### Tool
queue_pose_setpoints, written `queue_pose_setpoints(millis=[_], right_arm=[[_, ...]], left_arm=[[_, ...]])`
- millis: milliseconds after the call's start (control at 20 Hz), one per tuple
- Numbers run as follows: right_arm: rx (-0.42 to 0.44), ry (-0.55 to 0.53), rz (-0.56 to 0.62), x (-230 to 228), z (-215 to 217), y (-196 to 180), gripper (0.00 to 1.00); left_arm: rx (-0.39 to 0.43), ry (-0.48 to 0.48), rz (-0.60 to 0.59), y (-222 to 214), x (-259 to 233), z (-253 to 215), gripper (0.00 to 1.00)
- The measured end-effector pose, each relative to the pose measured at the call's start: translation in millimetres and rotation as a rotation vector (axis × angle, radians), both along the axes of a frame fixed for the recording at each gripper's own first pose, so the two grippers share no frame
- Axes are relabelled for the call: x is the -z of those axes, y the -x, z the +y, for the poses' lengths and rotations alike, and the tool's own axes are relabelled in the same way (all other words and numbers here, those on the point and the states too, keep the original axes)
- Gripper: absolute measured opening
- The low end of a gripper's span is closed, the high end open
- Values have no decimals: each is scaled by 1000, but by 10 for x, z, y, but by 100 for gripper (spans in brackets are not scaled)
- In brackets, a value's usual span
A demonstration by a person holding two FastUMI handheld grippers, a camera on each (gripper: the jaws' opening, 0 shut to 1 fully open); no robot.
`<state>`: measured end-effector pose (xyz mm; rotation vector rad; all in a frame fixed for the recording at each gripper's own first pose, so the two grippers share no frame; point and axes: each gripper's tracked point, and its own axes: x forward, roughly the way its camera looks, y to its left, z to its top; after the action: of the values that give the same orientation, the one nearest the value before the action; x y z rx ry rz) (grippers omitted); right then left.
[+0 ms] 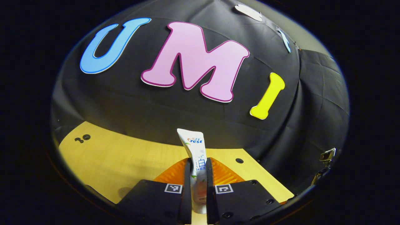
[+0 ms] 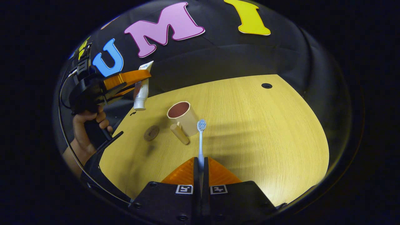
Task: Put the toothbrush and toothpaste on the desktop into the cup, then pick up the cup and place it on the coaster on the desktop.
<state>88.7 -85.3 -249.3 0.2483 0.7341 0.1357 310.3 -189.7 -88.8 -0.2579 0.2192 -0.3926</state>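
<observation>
In the left gripper view, the left gripper (image 1: 198,175) was seen nearly closed, both fingers pressed on the paste tube (image 1: 195,156), held upright above the desk (image 1: 118,156). The tube's lower end was cut off between the fingers; the print on it was too small and partly covered to be made out. In the right gripper view, the same tube (image 2: 141,90) hung cap-down from the left gripper (image 2: 137,82), left of and above the cup (image 2: 183,117); a hand (image 2: 86,125) was seen on its grip. The right gripper (image 2: 200,168) was closed on the brush (image 2: 201,140), bristles up, handle end hidden betw. the fingers. The cup stood open on the desk (image 2: 250,131), a tan cylinder (image 2: 179,133) leaning against it, the coaster (image 2: 151,132) just to its left.
</observation>
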Motion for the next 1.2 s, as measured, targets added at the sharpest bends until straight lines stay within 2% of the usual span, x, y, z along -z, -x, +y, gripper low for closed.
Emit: queue_pose_setpoints(millis=[150, 350, 550, 700, 800, 900, 1050, 1200], right_arm=[[23, -26, -7, 102, -33, -111, 5], [39, -46, -19, 249, -49, -200, 5], [39, -56, -40, 348, -65, -278, 5], [48, -56, -71, 368, -91, -355, 5], [54, -62, -96, 334, -94, -426, 5], [59, -75, -117, 300, -93, -485, 5], [68, -88, -156, 181, -88, -649, 5], [67, -99, -217, -23, -45, -878, 5]], left_arm=[[25, 22, -32, -246, 124, -177, 23], [63, -36, -35, -390, 482, -324, 23], [98, -105, -99, -390, 742, -443, 24], [83, -147, -117, -384, 911, -416, 25], [51, -177, -135, -372, 967, -336, 31], [51, -194, -154, -317, 957, -307, 39], [24, -195, -154, -165, 888, -193, 100], [-18, -173, -147, 140, 784, 32, 100]])
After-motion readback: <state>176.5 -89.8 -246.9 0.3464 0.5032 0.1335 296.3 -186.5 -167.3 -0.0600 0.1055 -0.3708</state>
